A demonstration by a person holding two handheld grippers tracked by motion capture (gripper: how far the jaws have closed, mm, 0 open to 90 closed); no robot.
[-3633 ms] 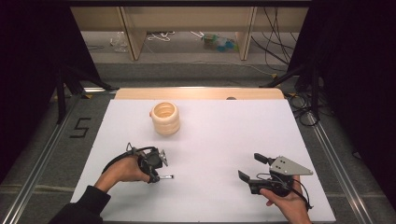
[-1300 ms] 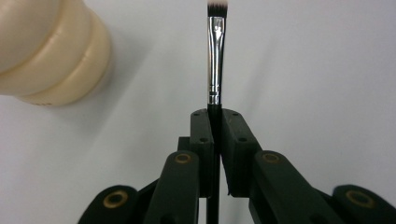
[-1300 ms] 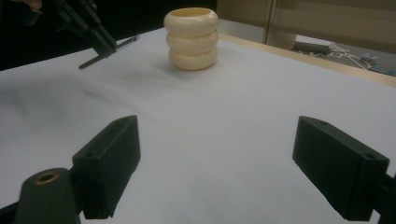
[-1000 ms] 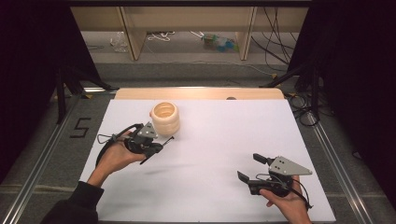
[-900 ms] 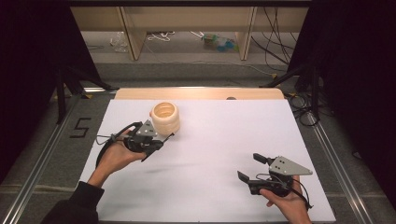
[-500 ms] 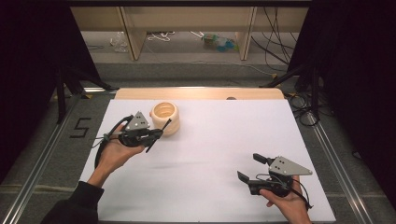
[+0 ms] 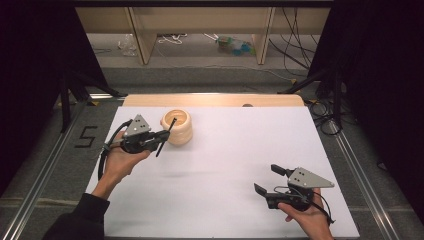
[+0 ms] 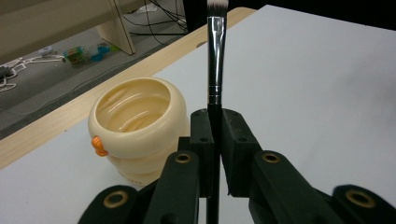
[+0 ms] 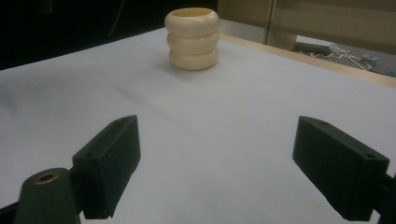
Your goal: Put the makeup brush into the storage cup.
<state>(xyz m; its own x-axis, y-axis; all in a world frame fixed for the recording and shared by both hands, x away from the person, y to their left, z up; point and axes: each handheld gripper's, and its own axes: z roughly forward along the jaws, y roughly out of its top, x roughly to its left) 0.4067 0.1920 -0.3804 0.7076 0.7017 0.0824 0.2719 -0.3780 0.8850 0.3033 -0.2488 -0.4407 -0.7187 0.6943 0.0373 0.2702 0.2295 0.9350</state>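
Left gripper [image 7: 161, 137]: fingers closed tight on a makeup brush [image 8: 215, 70], the black handle pinched between the two pads. In the left gripper view the brush runs straight up out of the fingers [image 8: 233, 140]; silver ferrule above the grip, pale bristle tip farthest from the pads, the handle's lower end passing down below them. In the high view the brush [image 7: 165, 136] stands tilted, its upper end leaning toward the cup's mouth.

Cream ribbed cup [image 7: 176, 126]: stands upright on the white worktop [image 7: 235, 150], just beside the left fingers, on the far side of them. In the left gripper view the cup [image 8: 135, 130] sits to the left of the fingertips, close, its open mouth empty and glossy inside, a small orange knob on its wall. Cannot tell whether the brush touches the rim; in the high view its upper end overlaps the rim's near edge.

Right gripper [image 7: 267, 179]: fingers spread wide, nothing between them. It rests low over the near right part of the worktop in the person's right hand [image 7: 305, 217]. In the right gripper view the two black fingers [image 9: 109, 163] frame bare white surface; the cup [image 9: 192, 38] is well apart, far ahead and slightly left of the midline between them.

Left hand [image 7: 120, 160] carries its gripper raised off the worktop.
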